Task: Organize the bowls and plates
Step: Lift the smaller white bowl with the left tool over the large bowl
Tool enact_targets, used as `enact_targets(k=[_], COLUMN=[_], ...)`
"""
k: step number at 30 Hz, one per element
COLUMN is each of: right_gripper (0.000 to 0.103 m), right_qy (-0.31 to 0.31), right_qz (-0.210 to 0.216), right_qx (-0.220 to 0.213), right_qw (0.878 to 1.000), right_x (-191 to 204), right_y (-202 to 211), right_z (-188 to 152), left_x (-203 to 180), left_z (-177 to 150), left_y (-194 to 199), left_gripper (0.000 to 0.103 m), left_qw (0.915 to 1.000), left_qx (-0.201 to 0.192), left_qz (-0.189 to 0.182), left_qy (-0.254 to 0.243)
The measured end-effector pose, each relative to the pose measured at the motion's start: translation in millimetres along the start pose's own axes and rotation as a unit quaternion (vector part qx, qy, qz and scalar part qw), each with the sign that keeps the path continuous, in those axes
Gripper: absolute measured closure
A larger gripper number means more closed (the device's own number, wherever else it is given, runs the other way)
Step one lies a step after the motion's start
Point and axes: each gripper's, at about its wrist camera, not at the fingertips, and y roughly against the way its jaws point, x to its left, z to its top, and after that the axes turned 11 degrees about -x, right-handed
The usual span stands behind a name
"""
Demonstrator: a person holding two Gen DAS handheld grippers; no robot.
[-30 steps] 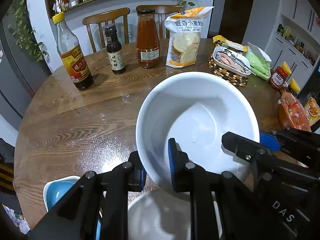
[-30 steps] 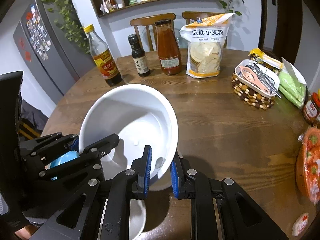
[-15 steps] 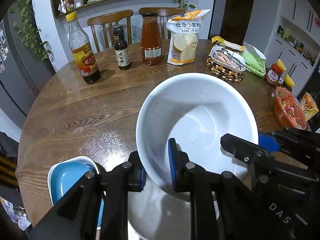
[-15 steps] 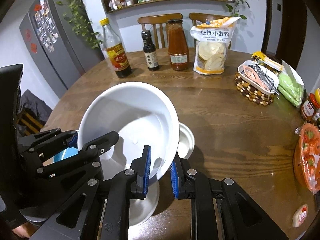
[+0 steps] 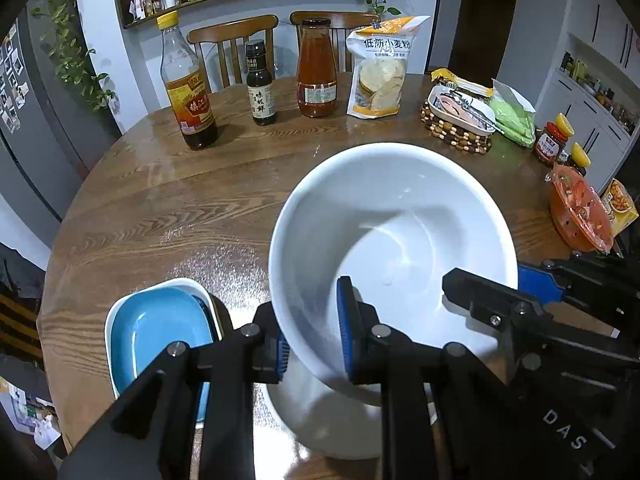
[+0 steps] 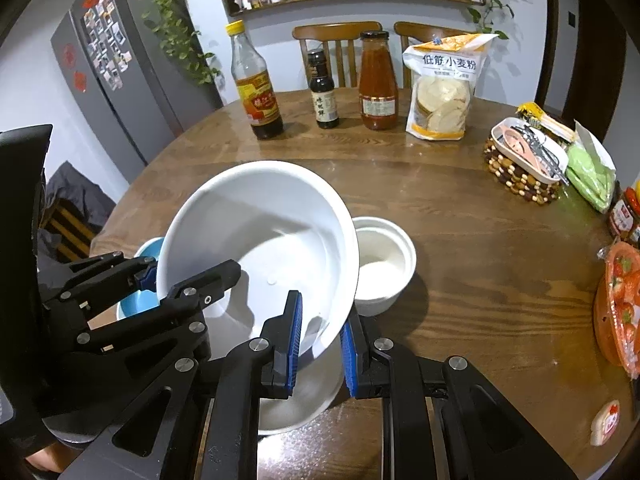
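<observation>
Large white bowl (image 5: 392, 232): clamped at its rim by left gripper (image 5: 314, 348) and right gripper (image 6: 318, 336), aloft, centre counter (image 6: 460, 220). Blue dish (image 5: 160, 324) at 8 o'clock, small white bowl (image 6: 384, 264) at 3 o'clock: unstacked.

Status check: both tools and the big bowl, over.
Left tool and right tool both clamped on the white bowl's rim, bowl tilted above table. Small white bowl and blue dish close below.
</observation>
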Motion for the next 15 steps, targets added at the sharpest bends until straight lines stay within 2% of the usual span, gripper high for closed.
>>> enact_targets(k=[15], right_gripper=[0.082], right_qy=[0.010], right_qz=[0.008], right_qx=[0.019], right_qw=[1.000], right_x=[8.3], right_y=[-2.3], right_z=[-12.2], left_x=[6.1], left_z=[-17.9], left_y=[2.2], left_gripper=[0.084], left_qw=[0.9997], left_qx=[0.022], left_qz=[0.001], left_qy=[0.009])
